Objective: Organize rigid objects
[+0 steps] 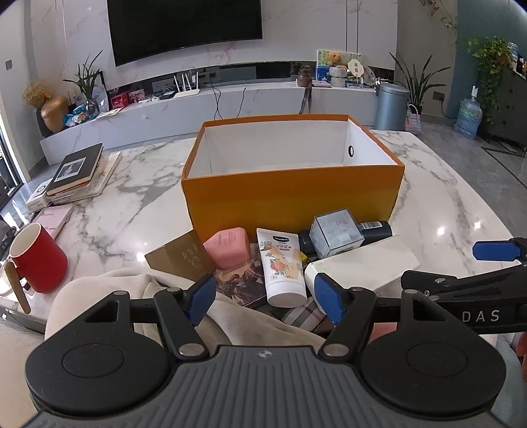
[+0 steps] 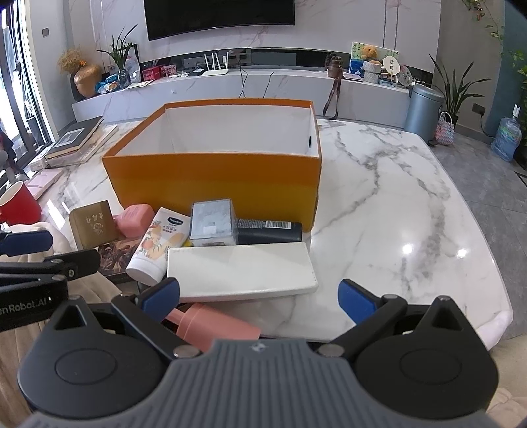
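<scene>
My left gripper [image 1: 263,298] spread wide, my right gripper [image 2: 258,296] spread too, both holding nothing, cluttered items at 12 o'clock on the marble tabletop [image 2: 395,197], white flat box [image 2: 240,268] nearest, lotion tube [image 1: 281,263] beside it, open orange box [image 1: 290,194] behind them.

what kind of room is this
Most likely a home living room: a large black wall-mounted television above a long white marble media console, with leafy potted houseplants nearby.

You had the open box [image 2: 214,184] sitting mid-desk [image 2: 395,197], with the clutter piled right in front of it: tube [image 2: 158,245] left of the flat box [image 2: 240,270], bottle [image 2: 270,230] behind that, books [image 2: 74,136] and mug [image 2: 18,204] off left.
</scene>
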Motion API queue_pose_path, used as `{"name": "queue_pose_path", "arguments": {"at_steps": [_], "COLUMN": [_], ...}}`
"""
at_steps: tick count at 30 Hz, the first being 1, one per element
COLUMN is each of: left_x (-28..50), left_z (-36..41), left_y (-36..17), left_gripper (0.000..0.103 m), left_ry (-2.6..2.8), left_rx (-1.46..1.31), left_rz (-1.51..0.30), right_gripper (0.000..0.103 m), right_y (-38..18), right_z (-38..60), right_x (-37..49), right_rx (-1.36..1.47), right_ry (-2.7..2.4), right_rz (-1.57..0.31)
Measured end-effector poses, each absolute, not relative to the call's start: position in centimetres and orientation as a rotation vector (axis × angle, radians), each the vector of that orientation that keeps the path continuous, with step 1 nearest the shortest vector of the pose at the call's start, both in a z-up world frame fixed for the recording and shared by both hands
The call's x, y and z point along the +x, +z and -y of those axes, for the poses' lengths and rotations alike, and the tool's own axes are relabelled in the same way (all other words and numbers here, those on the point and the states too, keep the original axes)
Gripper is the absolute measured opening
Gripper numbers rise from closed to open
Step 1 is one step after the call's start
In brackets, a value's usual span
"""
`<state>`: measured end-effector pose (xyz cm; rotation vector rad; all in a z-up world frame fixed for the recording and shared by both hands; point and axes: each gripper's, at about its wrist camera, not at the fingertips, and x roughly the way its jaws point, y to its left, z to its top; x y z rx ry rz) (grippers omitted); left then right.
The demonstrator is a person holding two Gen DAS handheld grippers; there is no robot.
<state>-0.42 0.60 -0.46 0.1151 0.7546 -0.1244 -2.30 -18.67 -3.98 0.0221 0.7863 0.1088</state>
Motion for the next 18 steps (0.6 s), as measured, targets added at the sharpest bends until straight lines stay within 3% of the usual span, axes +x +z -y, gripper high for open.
{"name": "queue_pose_path", "arguments": {"at_steps": [18], "left_x": [-0.42], "left_z": [-0.63], "left_y": [-0.74], "left_gripper": [0.081], "left_ry": [-0.126], "left_rx": [0.117], "left_rz": [-0.767], "right_gripper": [0.101], "right_y": [-4.0], "right_z": [18.64], "right_x": [-2.3], "right_rx": [0.023], "right_ry": [0.107], "right_rz": [-0.787]}}
